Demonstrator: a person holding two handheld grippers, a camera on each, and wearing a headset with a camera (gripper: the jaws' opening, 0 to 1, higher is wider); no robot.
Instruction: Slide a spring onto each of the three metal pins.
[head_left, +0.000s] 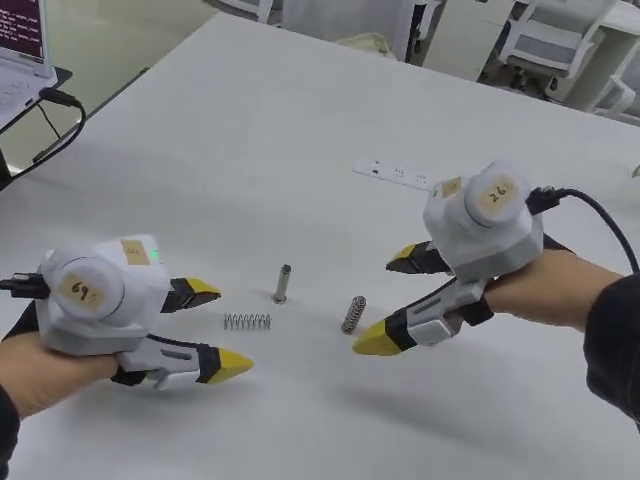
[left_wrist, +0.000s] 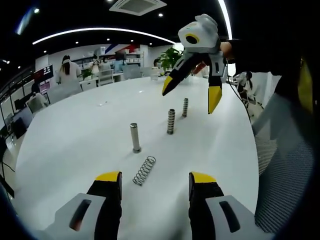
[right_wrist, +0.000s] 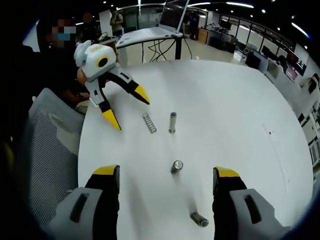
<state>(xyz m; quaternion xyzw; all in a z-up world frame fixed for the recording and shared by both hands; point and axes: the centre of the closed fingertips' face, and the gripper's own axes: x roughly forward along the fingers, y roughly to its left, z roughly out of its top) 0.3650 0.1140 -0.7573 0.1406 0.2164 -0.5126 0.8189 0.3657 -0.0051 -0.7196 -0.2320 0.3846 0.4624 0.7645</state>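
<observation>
Plainly the loose spring (head_left: 247, 321) is the thing to mind: a small coil of thin bright wire, lying on its side on the white table (head_left: 300, 150), near the bare pin (head_left: 282, 283). I'd judge it very light and squashy along its length, apt to roll or skitter on that smooth matte top and to flick away if pinched hard. The safest hold looks to be a gentle one across the coils near one end, leaving the other open end free to go over the pin's top. That pin is a short polished metal cylinder standing upright on a slightly wider foot; stiff enough, though probably easy to knock over. Beyond it stand the nearer sprung pin (left_wrist: 171, 121) and the farther sprung pin (left_wrist: 185, 107), each already sleeved in its coil. The left gripper (head_left: 218, 327) hovers with its jaws wide apart and nothing in them, the spring lying just ahead of and between its yellow tips. The right gripper (head_left: 390, 297) is likewise spread and empty, held above the table by the nearer sprung pin. Those tapered tips look like hard plastic, which I'd guess offers little bite on wire.
</observation>
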